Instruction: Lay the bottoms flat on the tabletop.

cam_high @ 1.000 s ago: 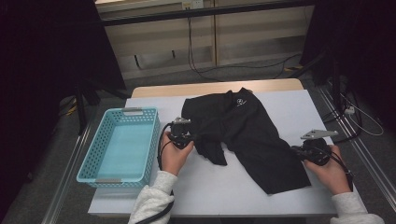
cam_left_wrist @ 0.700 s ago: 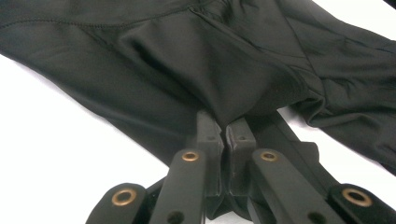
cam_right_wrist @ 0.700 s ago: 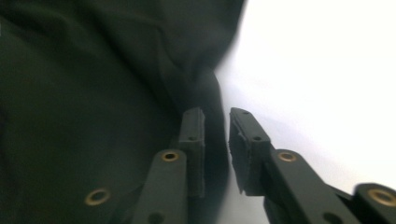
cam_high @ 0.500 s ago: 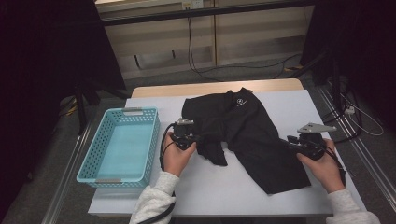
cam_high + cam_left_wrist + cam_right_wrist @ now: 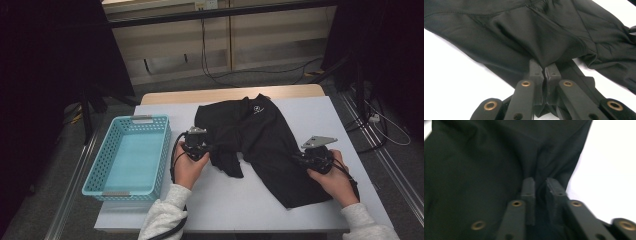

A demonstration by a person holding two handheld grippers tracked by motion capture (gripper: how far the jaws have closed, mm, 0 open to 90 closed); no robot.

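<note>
Folding appears under way: black stretchy fabric garment (image 5: 260, 145) lies spread on the white table (image 5: 240, 200), beside a turquoise plastic basket (image 5: 127, 157). Left gripper (image 5: 545, 68) is clamped on a fold. Right gripper (image 5: 540, 185), jaws just closing, pinches the right edge with a slight gap. Next likely: lift both and fold over.

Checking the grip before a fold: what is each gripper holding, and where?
Left gripper pinches the black garment at its left edge; right gripper has a fold at its right edge.
</note>
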